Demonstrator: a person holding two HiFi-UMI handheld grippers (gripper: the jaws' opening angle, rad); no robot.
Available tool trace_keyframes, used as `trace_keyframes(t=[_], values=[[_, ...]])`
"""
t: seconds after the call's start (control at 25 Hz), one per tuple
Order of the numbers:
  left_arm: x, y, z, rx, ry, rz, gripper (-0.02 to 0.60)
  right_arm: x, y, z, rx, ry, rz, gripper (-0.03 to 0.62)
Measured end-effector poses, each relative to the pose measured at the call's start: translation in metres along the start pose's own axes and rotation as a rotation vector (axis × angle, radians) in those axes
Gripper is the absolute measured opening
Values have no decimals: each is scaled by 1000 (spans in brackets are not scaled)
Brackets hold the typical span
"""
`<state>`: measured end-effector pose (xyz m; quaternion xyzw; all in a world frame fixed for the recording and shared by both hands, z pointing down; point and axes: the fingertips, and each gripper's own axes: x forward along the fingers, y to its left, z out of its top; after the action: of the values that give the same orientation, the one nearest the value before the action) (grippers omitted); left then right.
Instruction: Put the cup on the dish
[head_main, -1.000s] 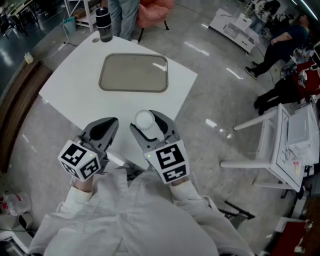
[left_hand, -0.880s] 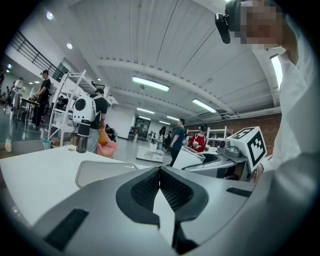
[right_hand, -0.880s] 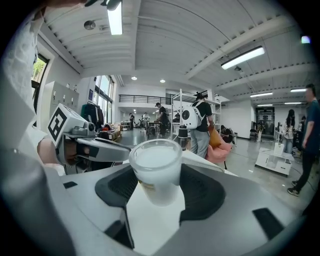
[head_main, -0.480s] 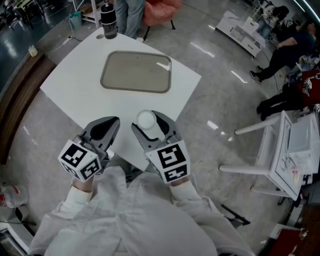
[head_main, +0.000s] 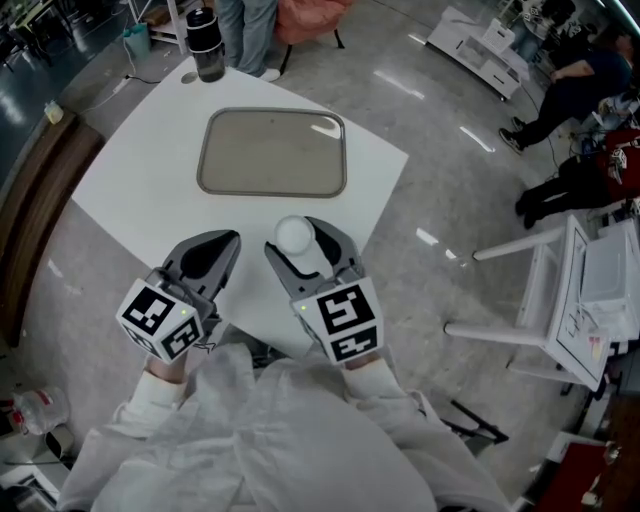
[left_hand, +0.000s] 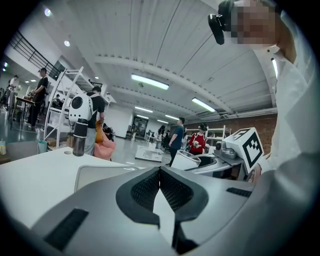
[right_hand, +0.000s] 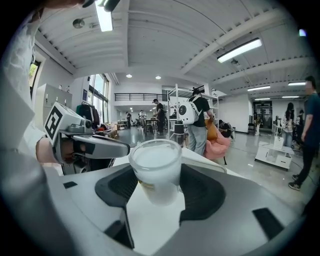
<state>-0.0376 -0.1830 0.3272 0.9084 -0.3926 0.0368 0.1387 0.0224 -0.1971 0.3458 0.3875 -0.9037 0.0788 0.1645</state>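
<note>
Little has changed: the right gripper (head_main: 303, 243) stays clamped on the cup (head_main: 293, 236), the left gripper (left_hand: 160, 172) pinched together, empty. The dish (head_main: 272, 152) lies well ahead, so I'd say the carry has hardly started.

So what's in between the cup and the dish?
Just bare white table. The head view shows the cup near the table's front edge and the dish farther back, with nothing lying between them.

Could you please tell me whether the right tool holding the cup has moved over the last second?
Yes, slightly. The right tool, shut on the cup, has edged forward: the gap to the dish's near rim is smaller than before.
</note>
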Motion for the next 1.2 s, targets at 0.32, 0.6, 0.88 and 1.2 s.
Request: trace_keyframes(t=[0.32, 0.6, 0.88, 1.2], values=[[40, 62, 4, -23, 51, -46, 9, 66, -34, 19, 28, 24, -42, 264], [82, 111, 10, -56, 73, -109, 9, 124, -68, 30, 28, 41, -76, 264], [129, 155, 10, -74, 101, -137, 9, 171, -109, 22, 66, 57, -120, 264], [160, 198, -15, -107, 160, -156, 9, 229, -133, -1, 85, 99, -131, 264]])
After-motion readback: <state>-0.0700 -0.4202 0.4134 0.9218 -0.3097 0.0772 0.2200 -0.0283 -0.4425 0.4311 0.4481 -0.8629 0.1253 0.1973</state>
